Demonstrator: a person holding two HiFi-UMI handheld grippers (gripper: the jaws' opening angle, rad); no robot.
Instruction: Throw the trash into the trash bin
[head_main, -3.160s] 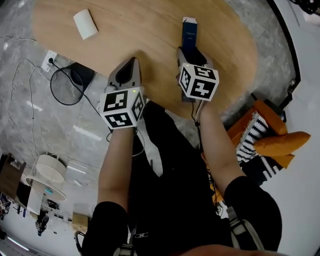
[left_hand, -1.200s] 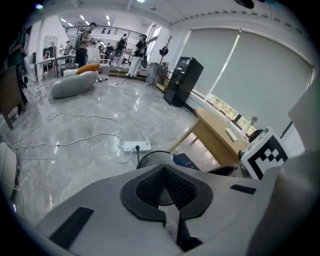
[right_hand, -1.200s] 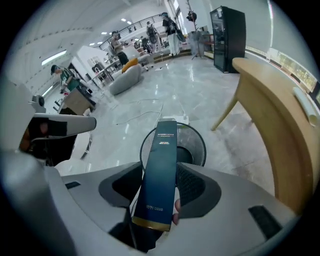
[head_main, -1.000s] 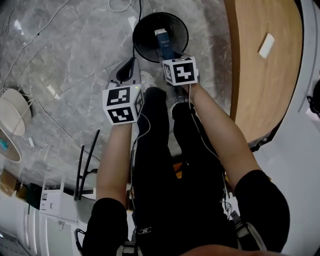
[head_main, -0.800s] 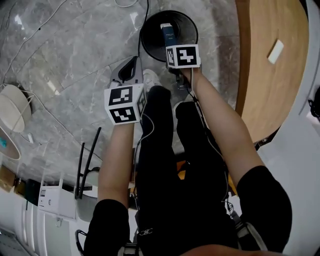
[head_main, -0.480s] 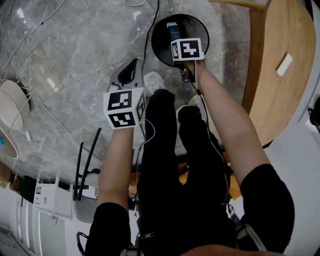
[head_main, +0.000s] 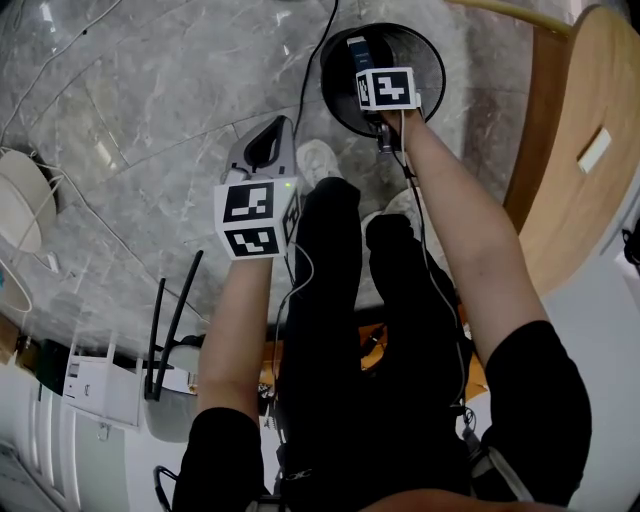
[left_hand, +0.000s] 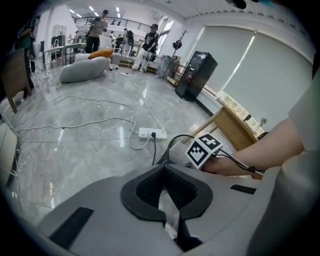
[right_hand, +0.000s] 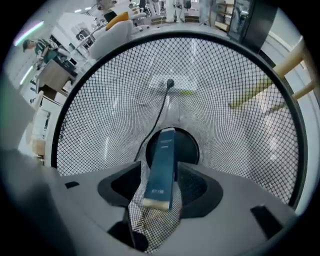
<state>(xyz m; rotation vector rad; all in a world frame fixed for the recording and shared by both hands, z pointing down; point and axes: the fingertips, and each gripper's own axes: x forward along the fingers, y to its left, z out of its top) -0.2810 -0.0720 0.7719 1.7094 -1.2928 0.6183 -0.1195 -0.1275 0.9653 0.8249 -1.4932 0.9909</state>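
Observation:
A black wire-mesh trash bin (head_main: 432, 62) stands on the marble floor by my feet. My right gripper (head_main: 372, 70) hangs over its mouth, shut on a slim dark blue box (head_main: 358, 48). In the right gripper view the blue box (right_hand: 162, 160) sticks out between the jaws of the right gripper (right_hand: 159, 182) and points down at the bin's dark bottom, with the bin's mesh wall (right_hand: 75, 100) all around. My left gripper (head_main: 266, 140) is held left of the bin over bare floor. The left gripper (left_hand: 167, 200) is shut, its jaws nearly touching.
A wooden table (head_main: 580, 170) lies to the right of the bin. A black cable (head_main: 315, 60) runs across the floor to a white power strip (left_hand: 151, 133). My white shoes (head_main: 318, 160) are just short of the bin. A white router (head_main: 95, 385) sits low left.
I turned from the table to the bin. Over the last second my right gripper carried the blue box forward and lower into the bin's mouth. The left gripper barely moved.

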